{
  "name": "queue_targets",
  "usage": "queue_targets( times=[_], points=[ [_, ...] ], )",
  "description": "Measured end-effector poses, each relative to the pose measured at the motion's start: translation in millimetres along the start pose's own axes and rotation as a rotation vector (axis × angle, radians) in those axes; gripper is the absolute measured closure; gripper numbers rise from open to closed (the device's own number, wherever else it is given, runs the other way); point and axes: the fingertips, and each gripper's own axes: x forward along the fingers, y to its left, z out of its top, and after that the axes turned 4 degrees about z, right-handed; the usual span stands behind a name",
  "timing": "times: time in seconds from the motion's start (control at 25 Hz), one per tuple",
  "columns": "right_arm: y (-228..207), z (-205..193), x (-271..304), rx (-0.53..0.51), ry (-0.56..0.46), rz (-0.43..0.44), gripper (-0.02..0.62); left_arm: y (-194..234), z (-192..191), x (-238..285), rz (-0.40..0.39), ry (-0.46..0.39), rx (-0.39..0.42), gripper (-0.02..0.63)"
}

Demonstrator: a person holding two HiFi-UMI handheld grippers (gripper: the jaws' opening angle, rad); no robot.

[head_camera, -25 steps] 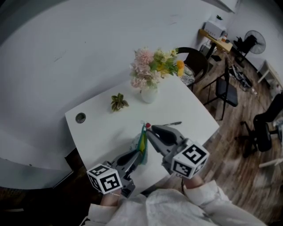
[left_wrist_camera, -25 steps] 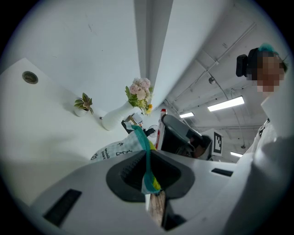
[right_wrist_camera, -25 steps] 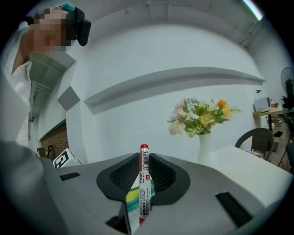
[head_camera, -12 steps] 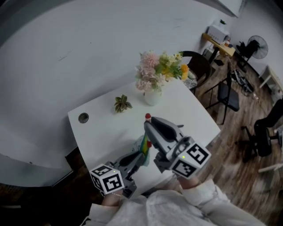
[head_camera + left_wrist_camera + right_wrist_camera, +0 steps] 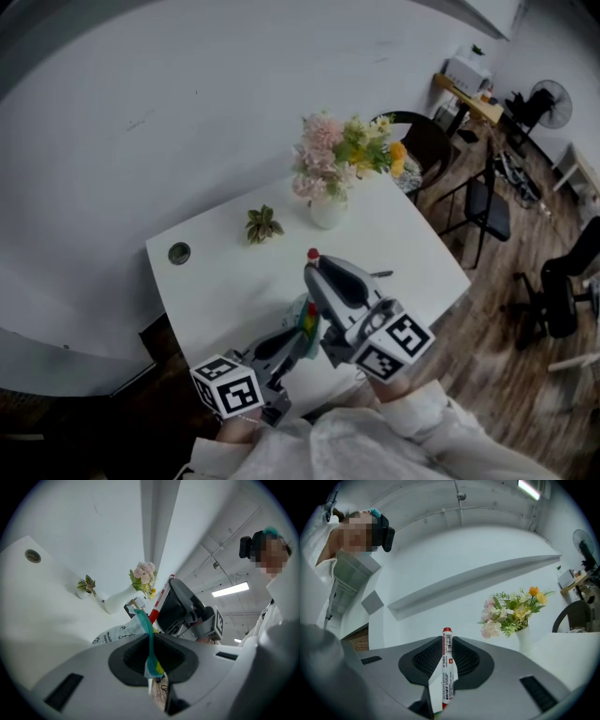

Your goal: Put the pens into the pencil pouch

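Observation:
My left gripper (image 5: 298,330) is shut on the teal and yellow edge of the pencil pouch (image 5: 302,319), holding it up off the white table (image 5: 216,281). In the left gripper view the pouch (image 5: 118,632) hangs from my left gripper (image 5: 151,667), white with handwriting on it. My right gripper (image 5: 314,274) is shut on a red-capped marker (image 5: 313,254), held steeply, with its lower end close beside the pouch's top edge. The marker (image 5: 446,677) stands between the jaws of my right gripper (image 5: 446,641). A dark pen (image 5: 380,274) lies on the table behind.
A white vase of flowers (image 5: 330,173) stands at the table's far edge, with a small potted plant (image 5: 263,223) to its left. A round cable grommet (image 5: 179,252) sits near the left corner. Chairs (image 5: 483,202) stand on the wood floor to the right.
My right gripper has drawn in towards the left one and tilted the marker steeper, bringing its lower end to the pouch's edge. The left gripper keeps its hold on the pouch.

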Motion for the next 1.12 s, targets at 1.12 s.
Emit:
queue_targets(
  times=[1.12],
  points=[
    [-9.8,-31.3,-46.5,-0.024,0.107,0.034,0.529,-0.5,5.0,-0.2,0.012,-0.010,-0.008,0.574]
  ],
)
